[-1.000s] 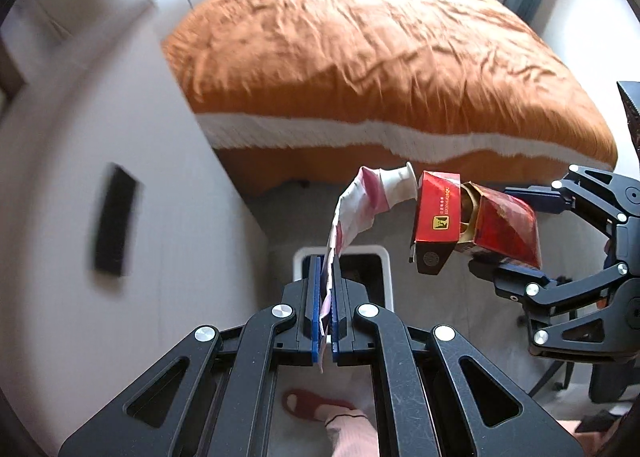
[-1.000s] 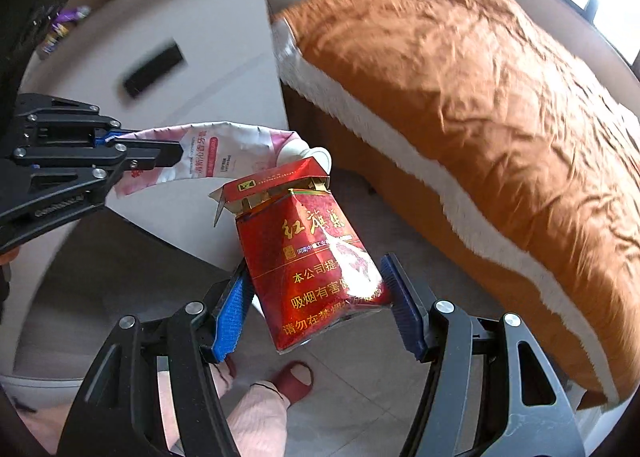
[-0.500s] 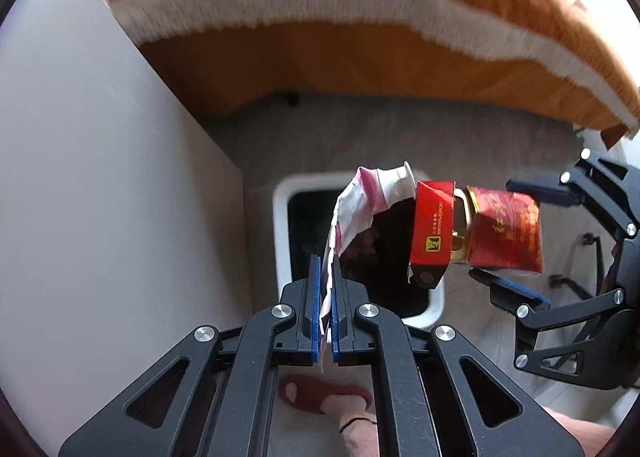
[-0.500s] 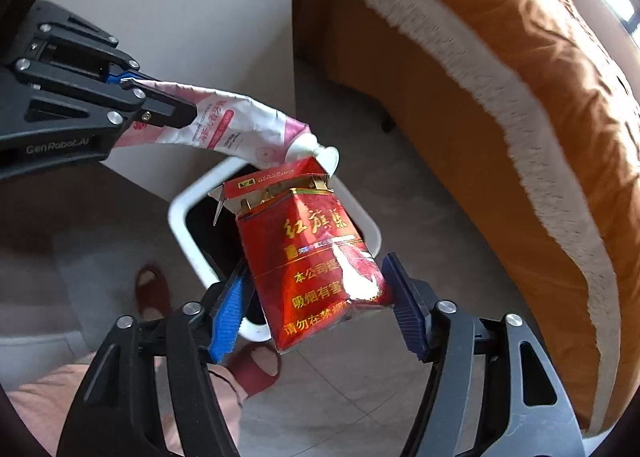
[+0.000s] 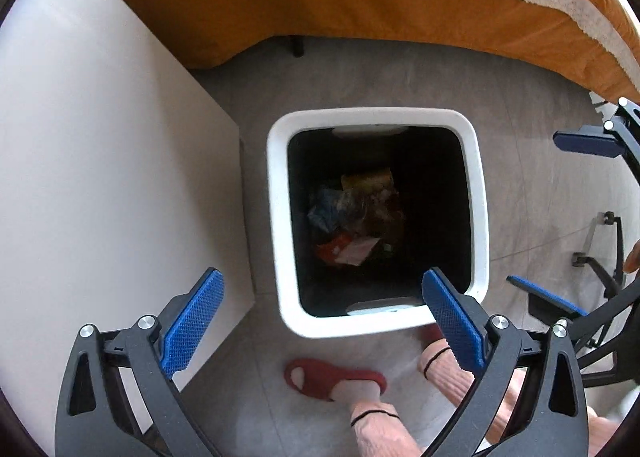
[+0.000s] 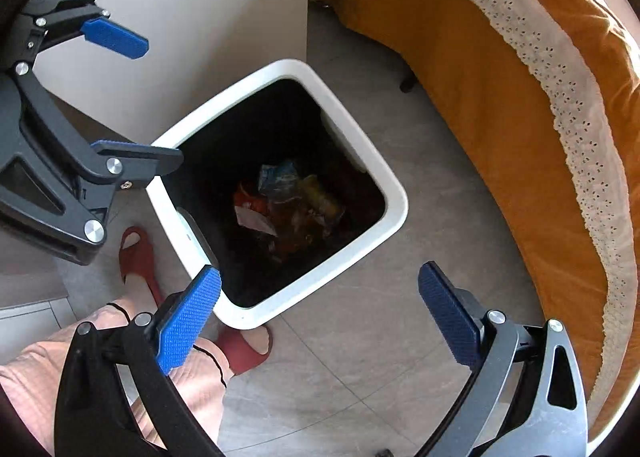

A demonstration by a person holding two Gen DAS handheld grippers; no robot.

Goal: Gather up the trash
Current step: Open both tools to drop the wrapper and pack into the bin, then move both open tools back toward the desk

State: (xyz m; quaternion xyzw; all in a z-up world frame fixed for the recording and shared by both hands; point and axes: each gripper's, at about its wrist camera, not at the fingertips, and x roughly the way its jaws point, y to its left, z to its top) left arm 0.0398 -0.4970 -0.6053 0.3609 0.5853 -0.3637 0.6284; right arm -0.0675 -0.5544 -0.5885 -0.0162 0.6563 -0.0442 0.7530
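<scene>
Black hand-held gripper (image 5: 322, 309), blue ridged pads, silver screws; apparently pink trousers (image 6: 120, 357).

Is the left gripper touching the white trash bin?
Apart. In the right wrist view the left gripper hangs above the trash bin, its opening jaws empty, and a strip of shadowed wall shows between its lower finger and the rim.

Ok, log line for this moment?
left gripper: opening, empty | right gripper: opening, empty | white square plastic bin: holds trash
</scene>
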